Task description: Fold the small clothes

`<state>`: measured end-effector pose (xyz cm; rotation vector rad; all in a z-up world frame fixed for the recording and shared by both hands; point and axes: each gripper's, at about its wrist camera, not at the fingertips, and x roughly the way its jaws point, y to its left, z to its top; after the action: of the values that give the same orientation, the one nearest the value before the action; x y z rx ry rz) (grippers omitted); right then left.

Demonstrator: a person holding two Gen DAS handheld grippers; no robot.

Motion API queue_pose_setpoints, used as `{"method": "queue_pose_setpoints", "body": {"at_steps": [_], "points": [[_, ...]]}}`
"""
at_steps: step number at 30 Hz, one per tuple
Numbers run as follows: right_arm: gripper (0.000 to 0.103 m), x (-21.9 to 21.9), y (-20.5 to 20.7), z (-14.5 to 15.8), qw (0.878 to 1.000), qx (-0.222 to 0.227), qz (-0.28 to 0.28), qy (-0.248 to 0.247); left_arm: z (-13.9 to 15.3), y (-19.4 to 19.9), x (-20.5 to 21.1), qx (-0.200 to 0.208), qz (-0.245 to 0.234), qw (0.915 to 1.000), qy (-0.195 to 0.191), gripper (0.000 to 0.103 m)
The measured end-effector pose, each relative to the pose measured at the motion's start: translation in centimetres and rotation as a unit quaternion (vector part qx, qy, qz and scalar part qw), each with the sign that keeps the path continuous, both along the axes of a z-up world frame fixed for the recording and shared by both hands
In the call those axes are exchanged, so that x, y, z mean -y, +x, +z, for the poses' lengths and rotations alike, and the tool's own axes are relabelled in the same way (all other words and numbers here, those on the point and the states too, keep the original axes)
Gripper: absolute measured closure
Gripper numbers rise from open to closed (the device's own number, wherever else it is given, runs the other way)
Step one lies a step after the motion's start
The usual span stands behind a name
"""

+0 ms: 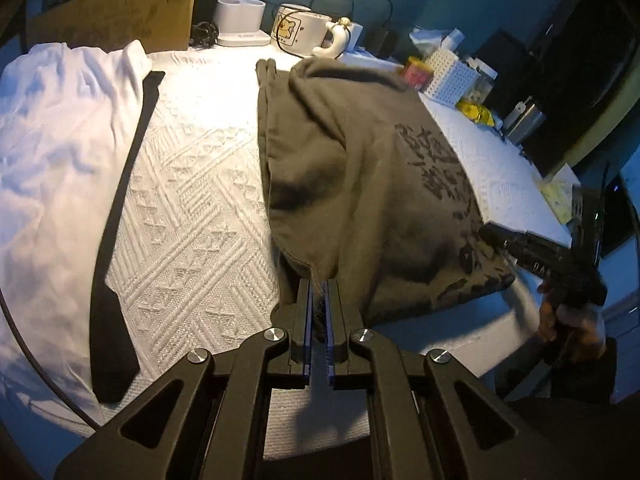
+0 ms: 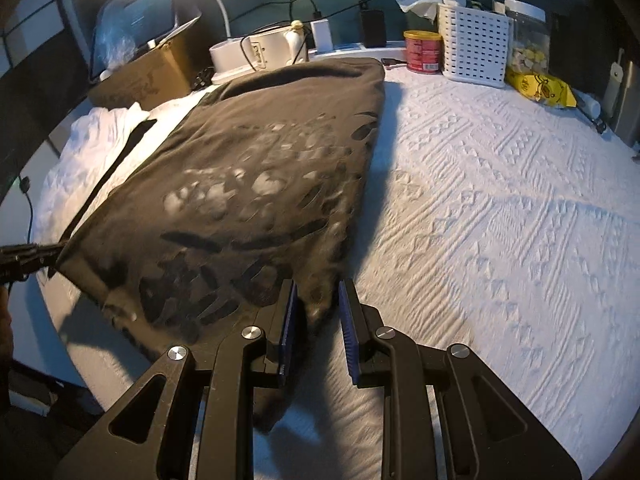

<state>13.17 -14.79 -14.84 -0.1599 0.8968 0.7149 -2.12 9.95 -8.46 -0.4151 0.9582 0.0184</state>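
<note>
Left gripper (image 1: 319, 300) is pinching the dark shirt's (image 1: 360, 168) near hem while your right gripper (image 2: 317, 300) is taking the other near corner.

You are clamping the left jaws fully together on fabric at the near edge of the white textured cover (image 1: 192, 200); the right jaws are standing partly apart with cloth bunching between them, probably gripped, though blur is hiding the contact. The printed shirt is lying mid-cover, its long axis running away from both grippers toward the far edge, so both hands are sitting equally near its hem. It is looking rumpled, olive-brown, print upward.
</note>
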Motion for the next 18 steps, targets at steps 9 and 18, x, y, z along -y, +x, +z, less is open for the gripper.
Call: {"method": "queue_pose_setpoints", "body": {"at_steps": [9, 18], "points": [[0.080, 1.7, -1.7, 0.0, 1.000, -0.015, -0.014, 0.017, 2.7, 0.5, 0.8, 0.061, -0.005, 0.9979, 0.020, 0.062], [0.080, 2.4, -2.9, -0.7, 0.995, -0.035, -0.029, 0.084, -1.6, 2.4, 2.3, 0.011, -0.055, 0.9982, 0.020, 0.063]]}}
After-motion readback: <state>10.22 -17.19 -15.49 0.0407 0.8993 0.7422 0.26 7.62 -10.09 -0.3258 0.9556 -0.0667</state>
